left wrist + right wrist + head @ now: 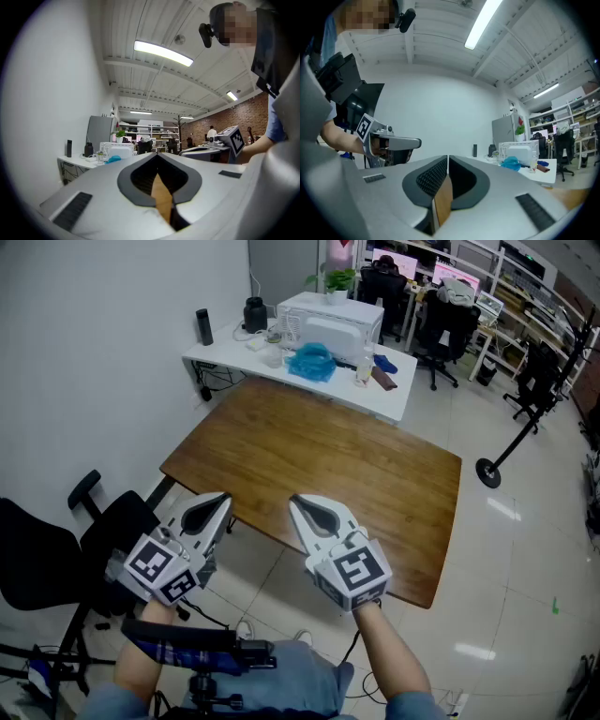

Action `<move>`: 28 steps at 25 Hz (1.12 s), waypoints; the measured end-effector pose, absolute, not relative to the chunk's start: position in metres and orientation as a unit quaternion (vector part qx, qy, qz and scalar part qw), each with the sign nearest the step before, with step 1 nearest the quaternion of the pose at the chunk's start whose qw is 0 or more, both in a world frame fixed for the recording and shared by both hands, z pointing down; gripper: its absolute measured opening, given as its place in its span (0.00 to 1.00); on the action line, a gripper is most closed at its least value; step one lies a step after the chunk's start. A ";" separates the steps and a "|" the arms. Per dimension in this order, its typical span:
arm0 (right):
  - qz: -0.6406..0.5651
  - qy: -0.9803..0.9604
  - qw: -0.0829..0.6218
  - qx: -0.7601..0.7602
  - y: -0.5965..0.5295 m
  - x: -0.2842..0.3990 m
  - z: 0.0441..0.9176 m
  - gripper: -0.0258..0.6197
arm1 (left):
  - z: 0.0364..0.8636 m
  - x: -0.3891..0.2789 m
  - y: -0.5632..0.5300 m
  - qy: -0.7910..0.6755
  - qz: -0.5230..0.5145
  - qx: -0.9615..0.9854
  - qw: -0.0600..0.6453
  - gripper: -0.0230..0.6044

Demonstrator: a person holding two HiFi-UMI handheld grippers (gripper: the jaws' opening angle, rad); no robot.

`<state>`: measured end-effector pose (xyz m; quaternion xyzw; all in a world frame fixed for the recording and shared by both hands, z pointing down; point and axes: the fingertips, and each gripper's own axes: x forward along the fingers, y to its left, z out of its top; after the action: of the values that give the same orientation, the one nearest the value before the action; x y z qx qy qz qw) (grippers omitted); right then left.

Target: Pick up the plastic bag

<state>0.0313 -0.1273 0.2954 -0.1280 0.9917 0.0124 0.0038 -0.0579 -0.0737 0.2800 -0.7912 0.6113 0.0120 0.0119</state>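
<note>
The plastic bag (312,362) is a crumpled blue bundle on the white side table (394,399), beyond the far edge of the brown wooden table (319,465). It shows small in the left gripper view as the blue bag (112,160) and in the right gripper view as the blue bag (511,163). My left gripper (223,500) and right gripper (295,502) hover side by side over the wooden table's near edge, pointing level at the bag and far from it. Both have their jaws together with nothing between them: left gripper (157,154), right gripper (447,158).
On the white table stand a white appliance (330,320), a black bottle (203,326), a dark jug (254,314) and small items (380,371). A black chair (56,549) sits at my left. Office chairs (445,324) and a round-based stand (488,472) are on the floor to the right.
</note>
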 end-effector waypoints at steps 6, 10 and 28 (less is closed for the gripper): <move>0.006 0.995 0.004 -0.096 -0.115 0.017 0.304 0.07 | 0.285 -0.063 -0.061 0.638 0.005 -0.770 0.017 0.05; 0.006 0.999 0.003 -0.045 -0.095 -0.007 0.306 0.07 | 0.289 -0.080 -0.038 0.677 0.002 -0.735 0.015 0.05; -0.023 0.980 0.006 0.198 0.044 -0.127 0.319 0.08 | 0.313 -0.167 0.121 0.846 -0.005 -0.534 0.001 0.05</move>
<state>-0.1272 0.0439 0.3194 0.1979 0.9799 -0.0228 0.0056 -0.1671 0.1214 0.3133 -0.5335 0.8458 -0.0047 0.0013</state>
